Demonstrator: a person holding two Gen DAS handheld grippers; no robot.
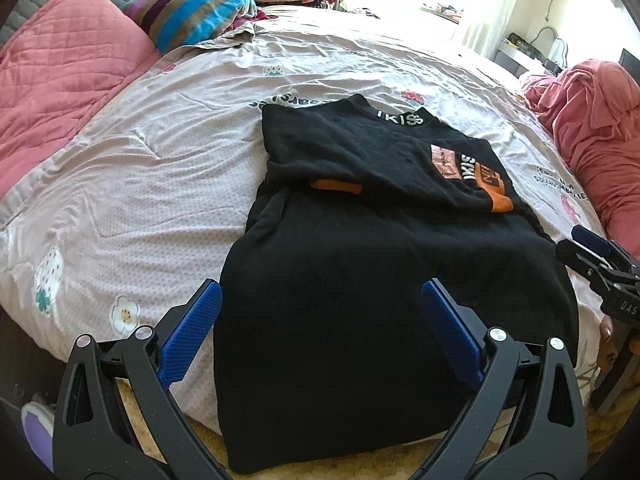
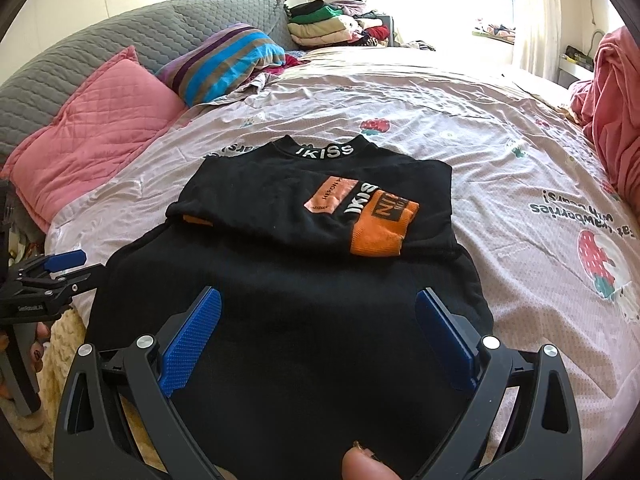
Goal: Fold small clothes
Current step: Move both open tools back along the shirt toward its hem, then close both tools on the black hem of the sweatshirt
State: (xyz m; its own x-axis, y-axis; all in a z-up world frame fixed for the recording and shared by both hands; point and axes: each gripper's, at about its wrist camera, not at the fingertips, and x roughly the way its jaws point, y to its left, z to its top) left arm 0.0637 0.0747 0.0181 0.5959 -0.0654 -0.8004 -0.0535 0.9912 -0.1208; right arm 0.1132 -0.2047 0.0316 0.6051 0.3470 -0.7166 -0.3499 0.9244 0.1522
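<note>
Pink quilted pillow (image 2: 92, 128) lies far left on your bed (image 1: 160, 128). Your left gripper (image 1: 320, 320) hangs spread wide and empty over the hem of the black sweater (image 2: 304, 264), sleeves folded across its chest. Your right gripper (image 2: 318, 324) gapes empty beside it.

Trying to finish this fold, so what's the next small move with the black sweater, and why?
Probably lower both open claws, left and right, onto the black sweater hem nearest them and pinch it. Both sleeves look folded in already, yet the lower half lies flat, not yet folded toward the collar.
</note>
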